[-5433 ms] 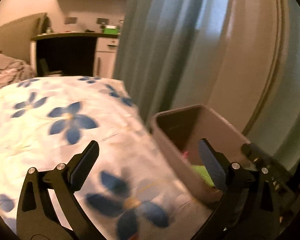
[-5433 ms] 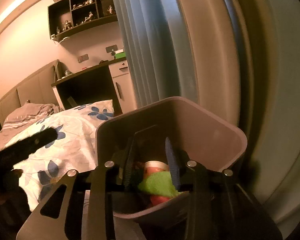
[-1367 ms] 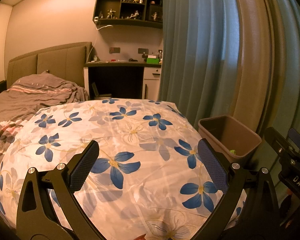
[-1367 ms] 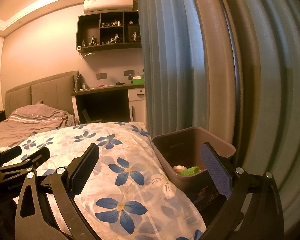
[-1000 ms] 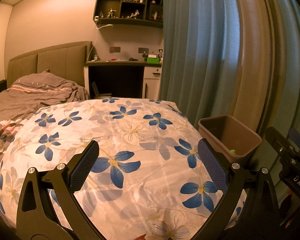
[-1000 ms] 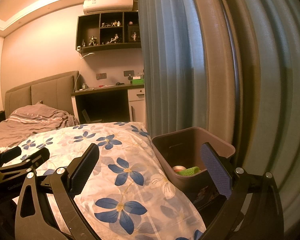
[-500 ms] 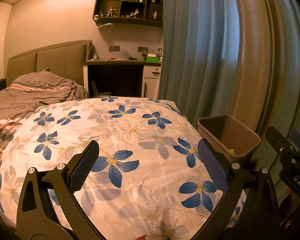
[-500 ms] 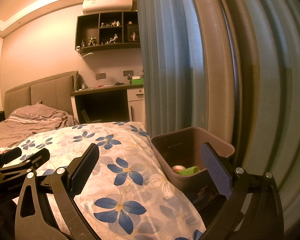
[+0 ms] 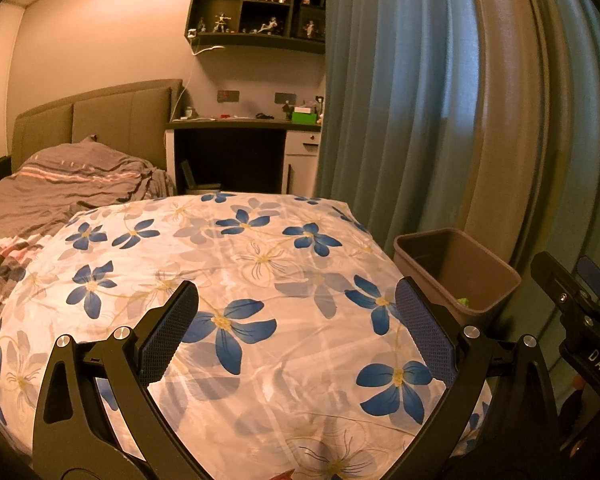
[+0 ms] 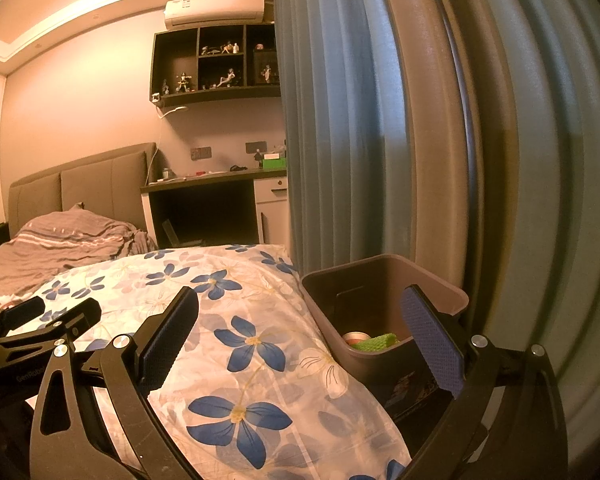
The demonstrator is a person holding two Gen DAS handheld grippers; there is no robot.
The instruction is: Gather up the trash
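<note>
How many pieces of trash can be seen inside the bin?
2: a can at the bottom and a green item against its right side, both in the bin; more may be hidden below the rim.

Left claw (image 9: 298, 328) and right claw (image 10: 302, 332), black angular frames, blue textured pads (image 9: 426, 334), silver screws (image 9: 469, 331)

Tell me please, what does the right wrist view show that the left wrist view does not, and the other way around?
Only the right wrist view shows the can beside the green trash in the bin, and the whole air conditioner. Only the left wrist view shows the floral blanket almost whole. Both show the bin, the curtain, the desk, and open, empty left and right grippers.
</note>
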